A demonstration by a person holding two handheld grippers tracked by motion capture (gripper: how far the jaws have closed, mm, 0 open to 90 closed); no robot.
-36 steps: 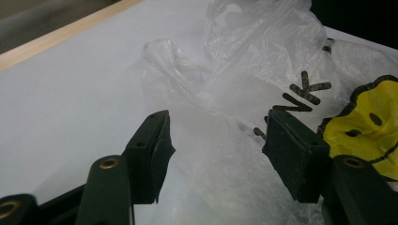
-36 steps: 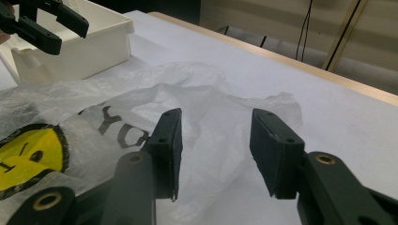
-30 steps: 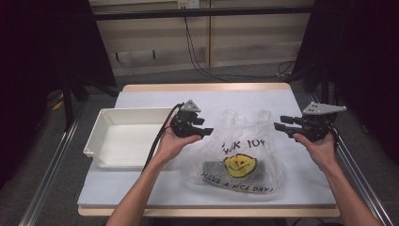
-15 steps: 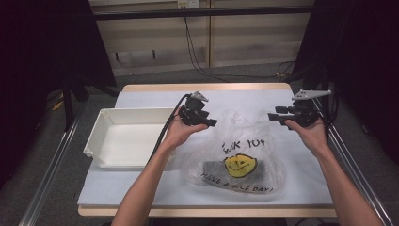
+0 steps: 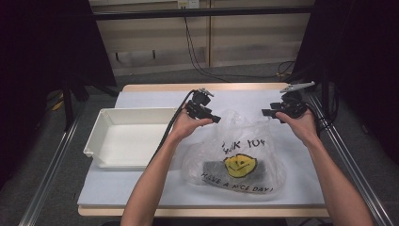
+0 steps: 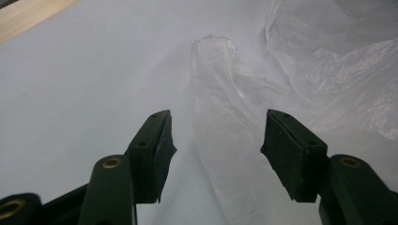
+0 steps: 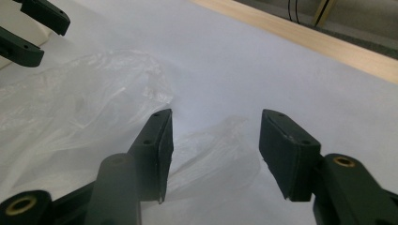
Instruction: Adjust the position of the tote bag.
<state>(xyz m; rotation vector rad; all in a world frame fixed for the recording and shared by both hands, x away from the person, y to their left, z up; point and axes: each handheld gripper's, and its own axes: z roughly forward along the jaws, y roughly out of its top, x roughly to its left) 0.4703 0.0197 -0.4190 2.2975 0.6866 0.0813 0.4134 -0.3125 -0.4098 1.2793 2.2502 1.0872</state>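
A clear plastic bag (image 5: 244, 141) printed with a yellow smiley face lies on the white table cover (image 5: 141, 188), with something dark inside it. My left gripper (image 5: 214, 117) hovers at the bag's far left top. Its jaws have just been opening and stand open around one bag handle (image 6: 220, 93) without pressing it, as the left gripper (image 6: 216, 129) view shows. My right gripper (image 5: 266, 113) is at the bag's far right top. It has also just been opening and stands open over the other crumpled handle (image 7: 220, 145) in the right gripper (image 7: 213, 129) view.
A white empty tray (image 5: 101, 141) stands left of the bag, close to my left forearm. The table's wooden far edge (image 5: 235, 87) runs just beyond both grippers. Metal rails flank the table. The left gripper's jaws (image 7: 33, 23) appear at the top left of the right gripper view.
Both hands have moved away from the person toward the bag's far end, the right one also inward to the left. Their jaws look a little wider apart.
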